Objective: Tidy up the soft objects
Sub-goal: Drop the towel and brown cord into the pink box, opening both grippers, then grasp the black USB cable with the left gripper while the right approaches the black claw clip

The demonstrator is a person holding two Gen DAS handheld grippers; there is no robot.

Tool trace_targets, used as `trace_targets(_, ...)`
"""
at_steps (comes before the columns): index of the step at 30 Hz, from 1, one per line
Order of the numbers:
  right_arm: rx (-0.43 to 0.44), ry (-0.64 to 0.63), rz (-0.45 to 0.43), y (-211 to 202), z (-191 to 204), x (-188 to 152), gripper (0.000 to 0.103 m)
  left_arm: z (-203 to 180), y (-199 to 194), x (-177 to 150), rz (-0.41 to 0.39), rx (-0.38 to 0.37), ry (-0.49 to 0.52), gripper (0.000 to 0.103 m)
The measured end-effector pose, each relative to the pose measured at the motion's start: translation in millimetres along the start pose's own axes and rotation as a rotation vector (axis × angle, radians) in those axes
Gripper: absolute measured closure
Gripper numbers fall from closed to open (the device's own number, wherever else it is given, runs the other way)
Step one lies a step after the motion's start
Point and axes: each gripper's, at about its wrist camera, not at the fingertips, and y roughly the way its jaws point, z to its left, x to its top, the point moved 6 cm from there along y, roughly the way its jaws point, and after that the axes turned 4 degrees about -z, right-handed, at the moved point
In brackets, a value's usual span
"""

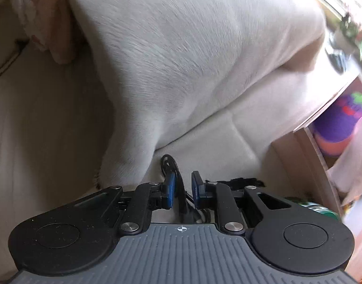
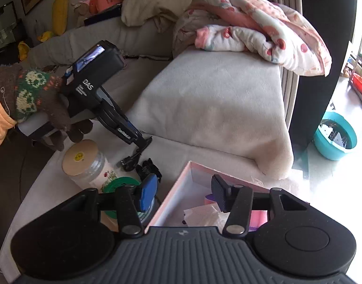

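Observation:
My left gripper (image 1: 182,184) is nearly shut around a thin black hair tie (image 1: 169,163) on the cream sofa seat. In the right wrist view the left gripper (image 2: 143,143) reaches down to black hair ties (image 2: 139,163) lying on the seat. My right gripper (image 2: 184,193) is open and empty, hovering over the near rim of a pink open box (image 2: 178,184) that holds white tissue and pink and purple soft items. A white fluffy cushion (image 1: 181,54) lies just ahead of the left gripper; it also shows in the right wrist view (image 2: 216,108).
A glass jar with a tan lid (image 2: 84,163) and a green-lidded jar (image 2: 119,185) stand left of the box. A floral pink blanket (image 2: 256,30) is piled on the cushion's far end. Plush toys line the sofa back. A teal basin (image 2: 334,139) sits on the floor at right.

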Motion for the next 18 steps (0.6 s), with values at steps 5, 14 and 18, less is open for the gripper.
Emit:
trace_targets(5,-0.007,0.014,0.037,11.7,-10.6,-11.6,0.052,4.2,8.1,6.5,0.034,0.028,0.030,0.084)
trace_targets(14,0.008,0.023,0.034,16.0,-9.9,-11.3,0.052,-0.7,22.7,14.0,0.057,0.044,0.115,0.075)
trace_targets(18,0.000,0.030,0.037,16.7,-8.7,-7.8,0.052,5.8,15.6,-2.4,0.027,0.046,0.140,0.088)
